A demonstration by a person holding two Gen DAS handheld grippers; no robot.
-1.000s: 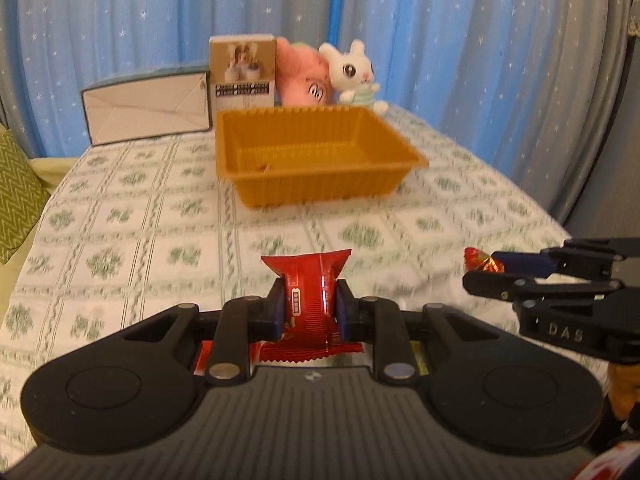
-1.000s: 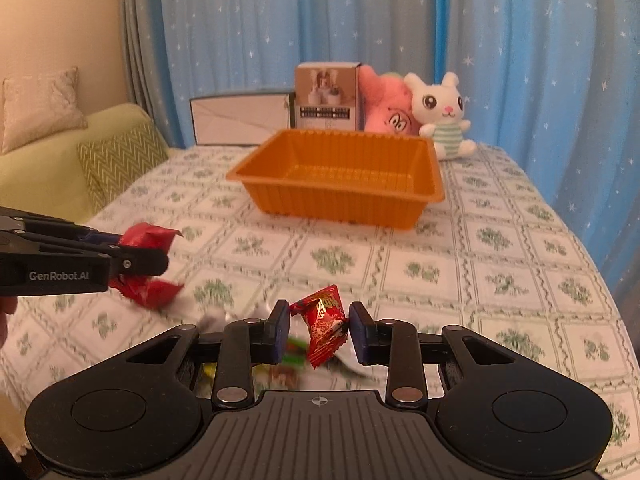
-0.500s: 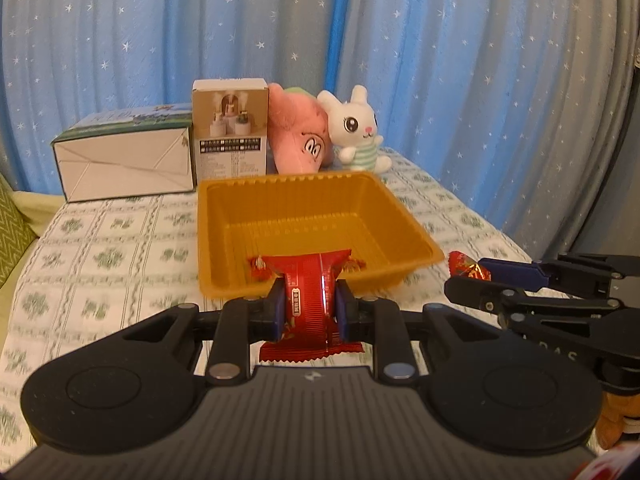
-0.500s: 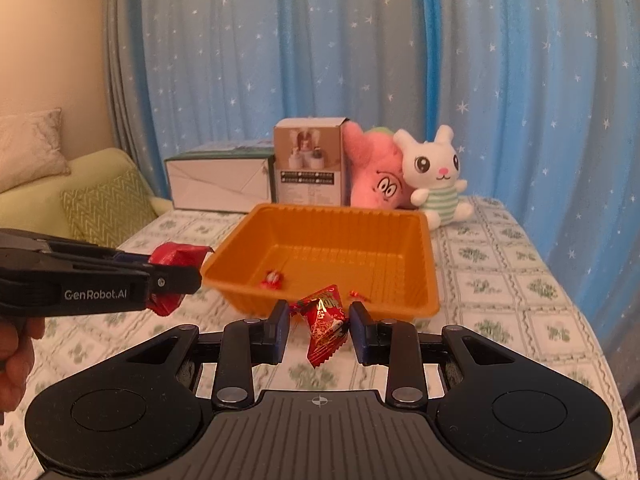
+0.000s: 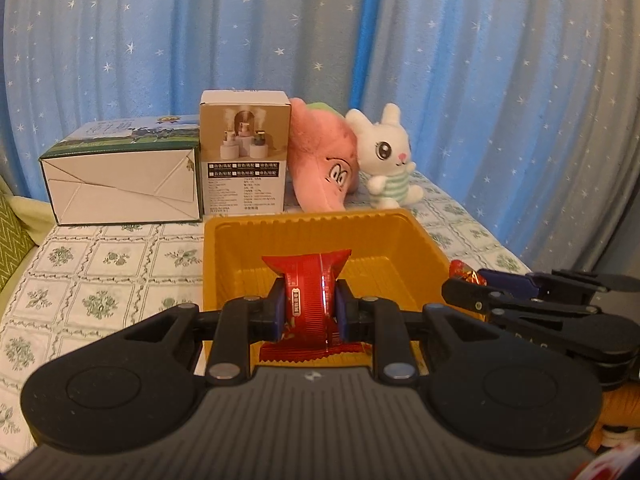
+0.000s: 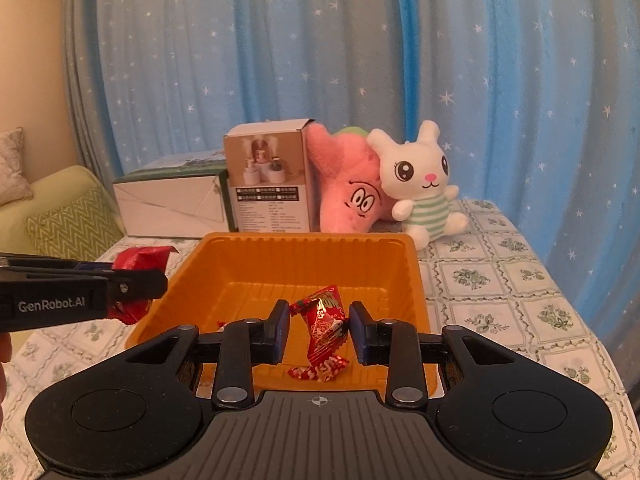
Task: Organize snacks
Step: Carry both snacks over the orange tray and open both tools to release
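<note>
Tablecloth-covered table (image 5: 120, 264); tray (image 5: 224, 240), boxes (image 5: 120, 184), plushies (image 5: 384, 156)

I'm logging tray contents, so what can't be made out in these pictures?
- Tray floor near the front: both views, hidden by gripper bodies and held snacks.
- Small red bit: right view, too small to identify.
- Right gripper: whether it grips the candy is unclear.

Soft, warm, even indoor light, moderately bright, with no hard shadows. Both fisheye views bend straight lines and darken into black corners at 2 and 10 o'clock. The star-printed blue fabric curtain (image 5: 480, 80) bows outward. The crinkled red foil candy wrapper (image 6: 324, 320) shows small glints. Focus is fairly sharp, slightly grainy.
</note>
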